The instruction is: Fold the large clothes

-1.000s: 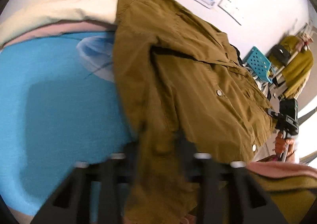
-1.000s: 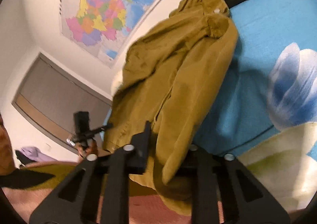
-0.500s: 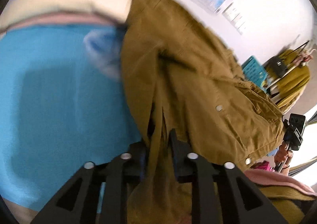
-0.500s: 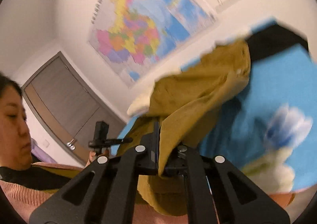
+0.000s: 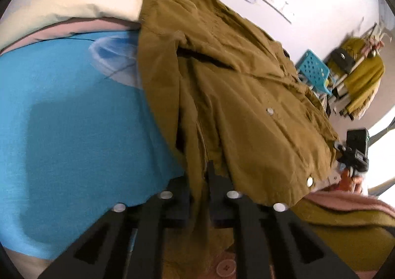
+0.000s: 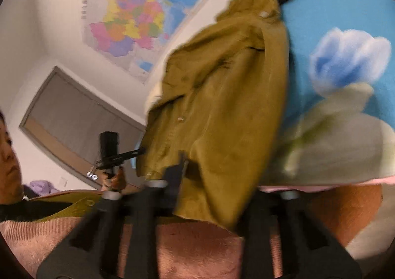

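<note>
An olive-brown jacket (image 5: 234, 96) with snap buttons lies stretched over a blue bed sheet (image 5: 64, 111). My left gripper (image 5: 198, 180) is shut on a fold of the jacket's near edge, with cloth hanging between the fingers. In the right wrist view the same jacket (image 6: 222, 96) drapes over my right gripper (image 6: 209, 177). Its left finger (image 6: 175, 175) shows; the right finger is hidden under the cloth. The jaws stand wide apart.
A cream pillow (image 5: 74, 5) and pink blanket lie at the bed's head. The sheet has a blue and white flower print (image 6: 345, 61). A map (image 6: 138, 14) hangs on the wall. A blue stool (image 5: 313, 71) and a clothes rack (image 5: 358, 76) stand beyond the bed.
The right gripper has opened from shut on the jacket edge and dropped lower toward the bed. The left gripper stays shut on the jacket, which has settled flatter.
</note>
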Available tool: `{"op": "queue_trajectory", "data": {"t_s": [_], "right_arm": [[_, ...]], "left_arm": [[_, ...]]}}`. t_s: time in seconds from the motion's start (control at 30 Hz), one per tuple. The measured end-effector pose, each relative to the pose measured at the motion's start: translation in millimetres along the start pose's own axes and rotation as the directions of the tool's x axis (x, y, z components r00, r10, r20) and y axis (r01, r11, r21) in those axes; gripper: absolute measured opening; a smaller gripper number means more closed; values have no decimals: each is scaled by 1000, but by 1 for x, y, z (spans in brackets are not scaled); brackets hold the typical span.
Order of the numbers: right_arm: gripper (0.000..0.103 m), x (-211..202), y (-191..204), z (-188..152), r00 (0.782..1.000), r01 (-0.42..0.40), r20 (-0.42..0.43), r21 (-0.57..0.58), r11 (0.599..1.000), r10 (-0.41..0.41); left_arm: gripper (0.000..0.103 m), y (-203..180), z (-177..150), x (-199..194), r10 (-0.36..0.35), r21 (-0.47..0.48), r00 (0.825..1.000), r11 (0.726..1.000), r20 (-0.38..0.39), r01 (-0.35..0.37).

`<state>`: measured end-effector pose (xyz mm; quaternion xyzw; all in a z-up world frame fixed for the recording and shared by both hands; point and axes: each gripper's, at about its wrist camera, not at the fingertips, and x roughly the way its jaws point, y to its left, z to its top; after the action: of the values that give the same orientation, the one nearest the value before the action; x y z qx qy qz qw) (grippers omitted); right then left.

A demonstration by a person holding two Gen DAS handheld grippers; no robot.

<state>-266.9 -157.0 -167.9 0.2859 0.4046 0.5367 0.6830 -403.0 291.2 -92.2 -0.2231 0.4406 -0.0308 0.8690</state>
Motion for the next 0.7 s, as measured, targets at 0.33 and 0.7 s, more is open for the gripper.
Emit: {"op": "queue_trajectory", "data": {"t_s": [0.33, 0.7], "right_arm": [[4, -55, 94, 16, 974, -85, 186, -225, 971, 128], [4, -55, 67, 60, 953, -80, 285, -85, 993, 101]], "left_arm": [[8, -16, 15, -77, -152, -11, 966, 987, 211, 158], [8, 21, 49, -64, -231, -161, 953, 951, 195, 263]]}}
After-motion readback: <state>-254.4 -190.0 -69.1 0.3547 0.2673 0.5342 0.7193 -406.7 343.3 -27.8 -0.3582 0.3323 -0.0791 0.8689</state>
